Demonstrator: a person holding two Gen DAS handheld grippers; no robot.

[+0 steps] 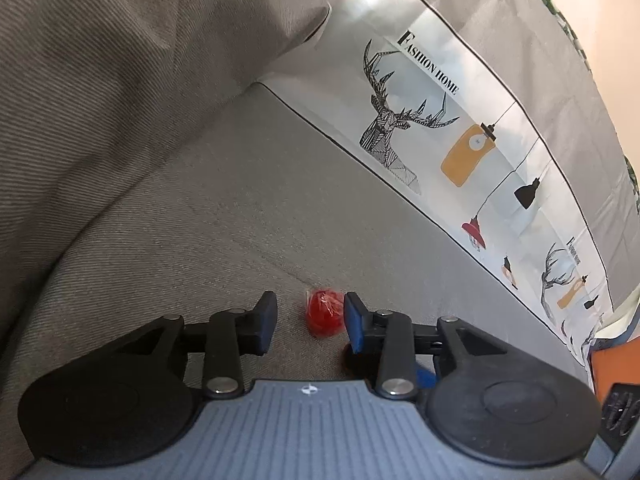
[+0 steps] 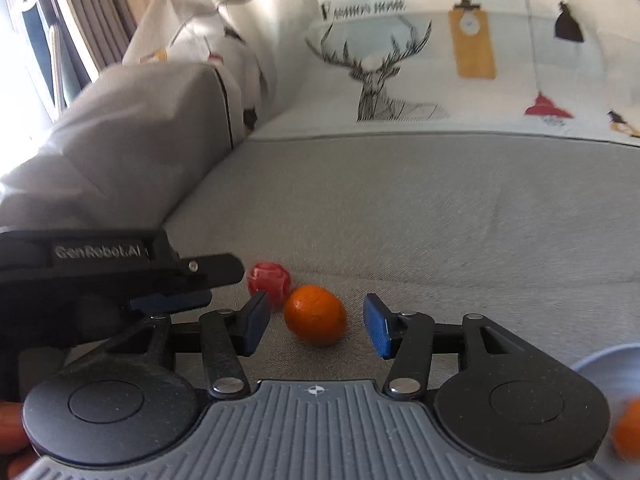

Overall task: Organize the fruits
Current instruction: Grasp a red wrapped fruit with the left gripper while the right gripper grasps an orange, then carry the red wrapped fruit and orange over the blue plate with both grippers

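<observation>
A small red fruit in clear wrap (image 1: pixel 324 313) lies on the grey sofa seat (image 1: pixel 224 208). My left gripper (image 1: pixel 310 316) is open, its fingers either side of the red fruit and close to it. In the right wrist view the red fruit (image 2: pixel 269 279) lies beside an orange (image 2: pixel 316 314). My right gripper (image 2: pixel 316 326) is open, with the orange between its fingers, apart from both pads. The left gripper's body (image 2: pixel 100 276) reaches in from the left toward the red fruit.
A grey cushion (image 2: pixel 132 136) stands at the left. A printed deer-and-lamp cover (image 2: pixel 420 64) hangs over the sofa back. A grey bowl rim (image 2: pixel 612 364) and another orange (image 2: pixel 628 428) show at the lower right. An orange object (image 1: pixel 616 364) is at the right edge.
</observation>
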